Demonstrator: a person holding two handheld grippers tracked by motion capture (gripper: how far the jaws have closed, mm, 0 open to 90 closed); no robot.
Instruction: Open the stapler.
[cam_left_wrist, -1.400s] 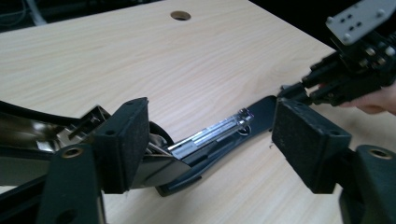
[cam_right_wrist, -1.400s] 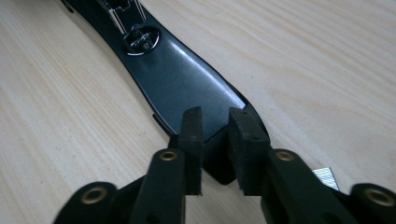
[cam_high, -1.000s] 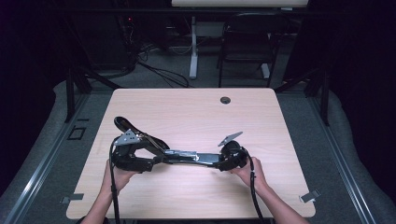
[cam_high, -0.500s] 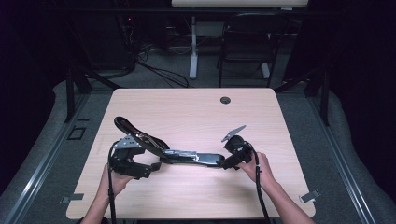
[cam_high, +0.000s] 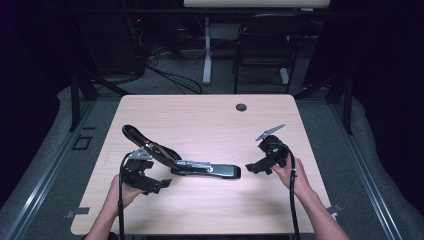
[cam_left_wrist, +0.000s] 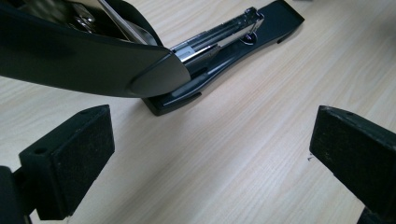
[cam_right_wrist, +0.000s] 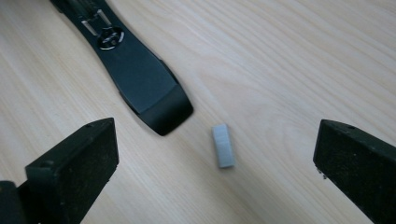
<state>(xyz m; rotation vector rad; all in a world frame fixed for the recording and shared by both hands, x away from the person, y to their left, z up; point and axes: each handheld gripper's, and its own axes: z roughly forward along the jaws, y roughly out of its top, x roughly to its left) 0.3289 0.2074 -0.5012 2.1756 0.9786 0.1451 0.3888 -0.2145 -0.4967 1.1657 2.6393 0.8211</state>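
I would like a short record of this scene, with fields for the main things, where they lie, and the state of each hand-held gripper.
surface: wooden table
main thing: black stapler, lying on the table with its top arm swung open
small thing: grey staple strip, flat on the table just off the stapler's base end, not touching it
left hand-held gripper: open, jaws have just been opening, nothing between them, near the stapler's hinge end
right hand-held gripper: open, jaws have just been opening, holds nothing, off the base end
contact: neither gripper touches the stapler
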